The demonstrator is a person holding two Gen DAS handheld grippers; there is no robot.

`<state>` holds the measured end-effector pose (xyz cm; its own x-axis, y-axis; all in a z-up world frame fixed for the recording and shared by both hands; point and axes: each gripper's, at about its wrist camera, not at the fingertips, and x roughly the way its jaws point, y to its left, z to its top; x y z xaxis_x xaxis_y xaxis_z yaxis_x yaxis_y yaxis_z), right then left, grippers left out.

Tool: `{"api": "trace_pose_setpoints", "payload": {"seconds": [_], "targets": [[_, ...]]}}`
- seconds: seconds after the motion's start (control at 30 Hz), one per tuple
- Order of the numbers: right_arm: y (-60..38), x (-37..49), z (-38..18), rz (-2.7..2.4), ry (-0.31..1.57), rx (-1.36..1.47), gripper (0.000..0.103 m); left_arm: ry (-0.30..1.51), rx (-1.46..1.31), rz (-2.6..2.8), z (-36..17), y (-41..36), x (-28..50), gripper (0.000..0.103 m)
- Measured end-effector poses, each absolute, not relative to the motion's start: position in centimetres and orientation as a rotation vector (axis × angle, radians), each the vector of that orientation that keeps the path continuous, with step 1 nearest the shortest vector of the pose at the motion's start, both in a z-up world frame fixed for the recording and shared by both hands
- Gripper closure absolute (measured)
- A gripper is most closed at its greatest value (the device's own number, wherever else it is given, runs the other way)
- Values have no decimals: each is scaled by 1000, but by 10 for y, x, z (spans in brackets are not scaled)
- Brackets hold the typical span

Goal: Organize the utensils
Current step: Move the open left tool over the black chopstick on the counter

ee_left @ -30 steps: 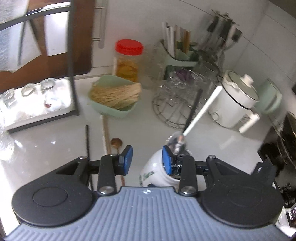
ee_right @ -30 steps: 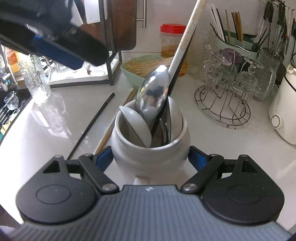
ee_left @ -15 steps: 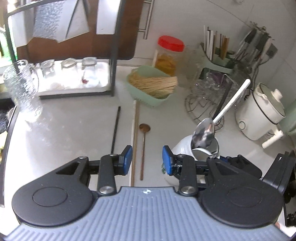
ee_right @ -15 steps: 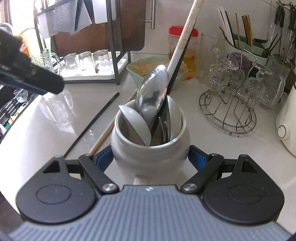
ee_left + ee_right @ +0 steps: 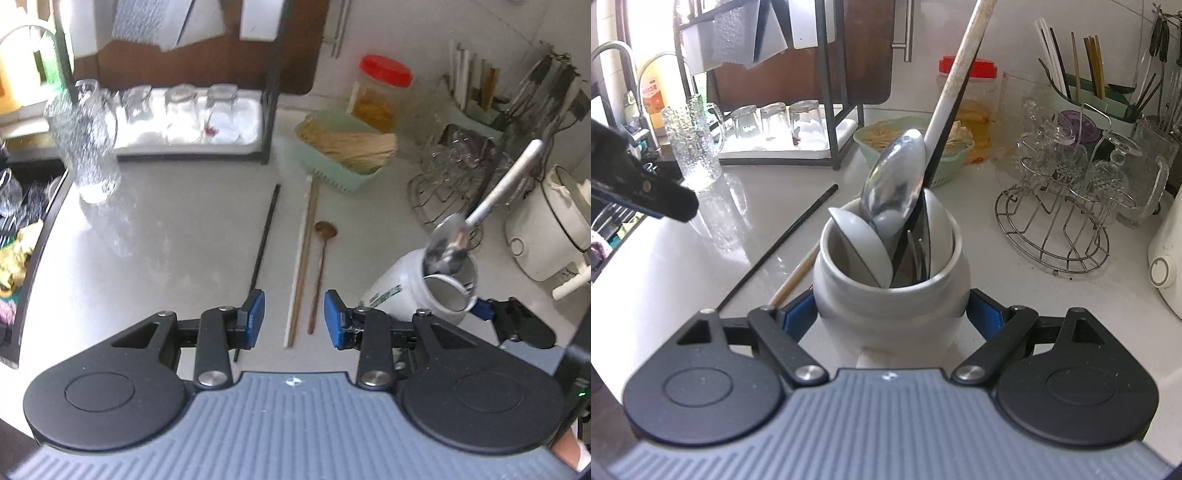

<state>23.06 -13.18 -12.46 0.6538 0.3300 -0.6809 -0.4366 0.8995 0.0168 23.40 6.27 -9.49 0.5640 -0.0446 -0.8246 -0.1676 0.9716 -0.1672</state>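
The white utensil jar (image 5: 892, 295) stands on the table (image 5: 166, 240), clamped at its belly by the right claw (image 5: 892, 317), likely to steady it while more pieces go in. It already holds a steel spoon (image 5: 895, 181), pale ceramic spoons and a long white-handled utensil (image 5: 960, 74). Beside it, a black chopstick (image 5: 264, 243), a wooden pair (image 5: 304, 254) and a small brown spoon (image 5: 321, 266) lie loose on the table. The left claw (image 5: 293, 317) hovers above them with jaws apart and empty, apparently lining up a pick.
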Motion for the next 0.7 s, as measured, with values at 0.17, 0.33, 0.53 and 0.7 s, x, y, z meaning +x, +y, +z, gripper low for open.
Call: {"api": "trace_pose_setpoints", "payload": {"seconds": [0.17, 0.33, 0.53, 0.7], "targets": [[-131, 230, -125, 421, 739, -145, 14, 988, -231, 82, -118, 83, 246, 62], [-130, 227, -124, 380, 748, -125, 14, 1029, -204, 85, -150, 108, 269, 63], [-129, 224, -122, 338, 776, -117, 14, 1034, -198, 17, -176, 123, 294, 63], [-126, 225, -121, 301, 798, -110, 14, 1019, -188, -39, -183, 117, 316, 64]]}}
